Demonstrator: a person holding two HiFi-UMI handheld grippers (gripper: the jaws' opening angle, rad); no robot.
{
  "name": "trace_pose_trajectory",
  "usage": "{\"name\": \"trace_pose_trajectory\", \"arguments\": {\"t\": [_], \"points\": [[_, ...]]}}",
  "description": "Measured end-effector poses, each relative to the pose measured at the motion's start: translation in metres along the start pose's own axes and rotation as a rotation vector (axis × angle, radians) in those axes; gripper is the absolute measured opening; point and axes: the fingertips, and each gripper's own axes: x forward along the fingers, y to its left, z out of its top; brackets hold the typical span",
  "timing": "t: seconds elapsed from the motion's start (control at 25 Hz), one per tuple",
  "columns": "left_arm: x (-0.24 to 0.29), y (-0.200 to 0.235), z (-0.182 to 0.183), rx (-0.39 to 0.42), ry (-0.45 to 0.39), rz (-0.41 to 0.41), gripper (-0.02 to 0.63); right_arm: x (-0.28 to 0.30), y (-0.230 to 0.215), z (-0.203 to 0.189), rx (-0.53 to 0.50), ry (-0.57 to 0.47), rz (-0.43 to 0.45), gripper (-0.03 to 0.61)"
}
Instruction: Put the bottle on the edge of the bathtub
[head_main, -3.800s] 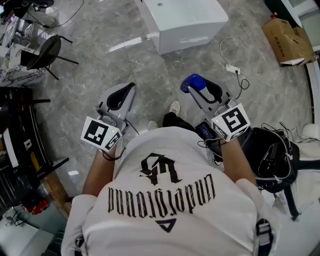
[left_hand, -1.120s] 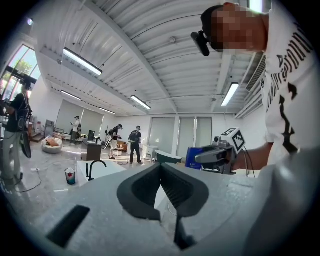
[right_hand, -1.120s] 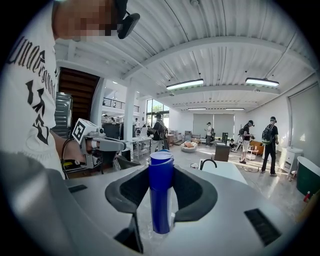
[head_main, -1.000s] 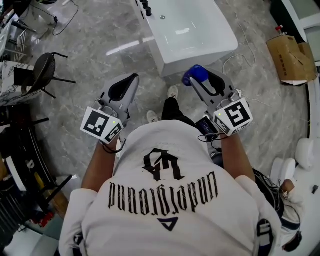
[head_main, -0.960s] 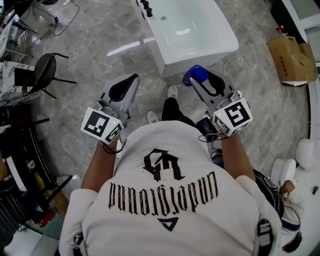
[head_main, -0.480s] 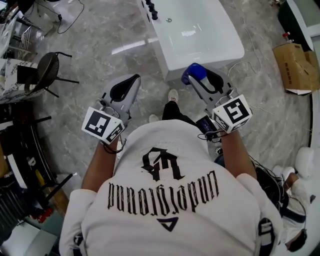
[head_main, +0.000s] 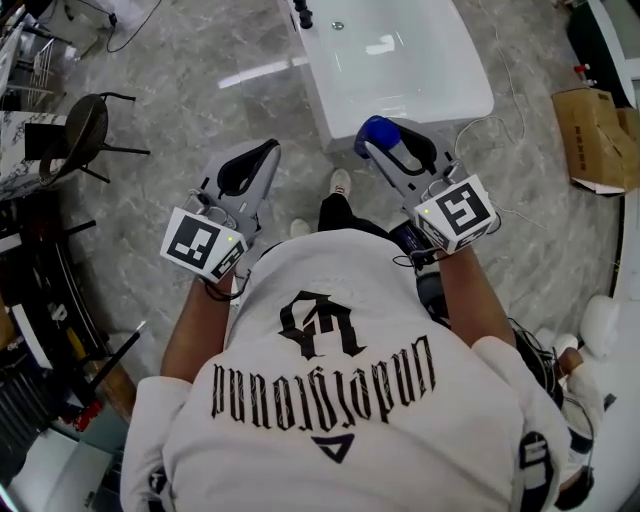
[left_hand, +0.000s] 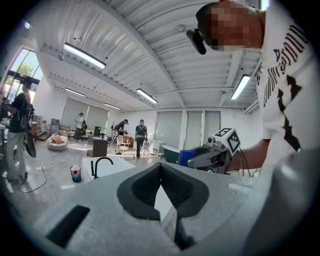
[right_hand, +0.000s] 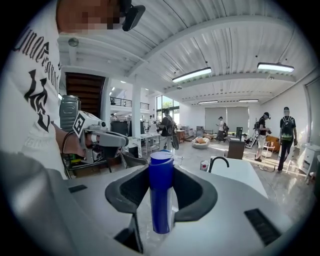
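Note:
A blue bottle (right_hand: 161, 196) with a paler cap stands upright between the jaws of my right gripper (right_hand: 161, 202), which is shut on it. From the head view the bottle (head_main: 377, 130) hangs above the floor just short of the near end of the white bathtub (head_main: 440, 95). My left gripper (head_main: 262, 152) is held level to the left over the floor, shut with nothing in it (left_hand: 161, 169). The left gripper view catches the bottle (left_hand: 185, 157) at the right, and the bathtub (left_hand: 118, 165) lies ahead.
A black faucet (right_hand: 218, 162) and a small cup (right_hand: 204, 165) sit at the tub's far end. A black chair (head_main: 75, 135) is at left, a cardboard box (head_main: 598, 125) at right. A white cable (head_main: 500, 120) lies on the floor. People stand far off.
The bathtub has drawn nearer to me in the head view, and its near end now lies just beyond the bottle. Both grippers keep their pose, and the bottle stays held.

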Motion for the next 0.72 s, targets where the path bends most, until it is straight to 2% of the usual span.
{"name": "trace_pose_trajectory", "arguments": {"t": [0.72], "points": [[0.085,0.040,-0.045,-0.090,0.072,0.059,0.014,0.062,-0.062,-0.047,-0.025,0.102,0.125,0.152]]}}
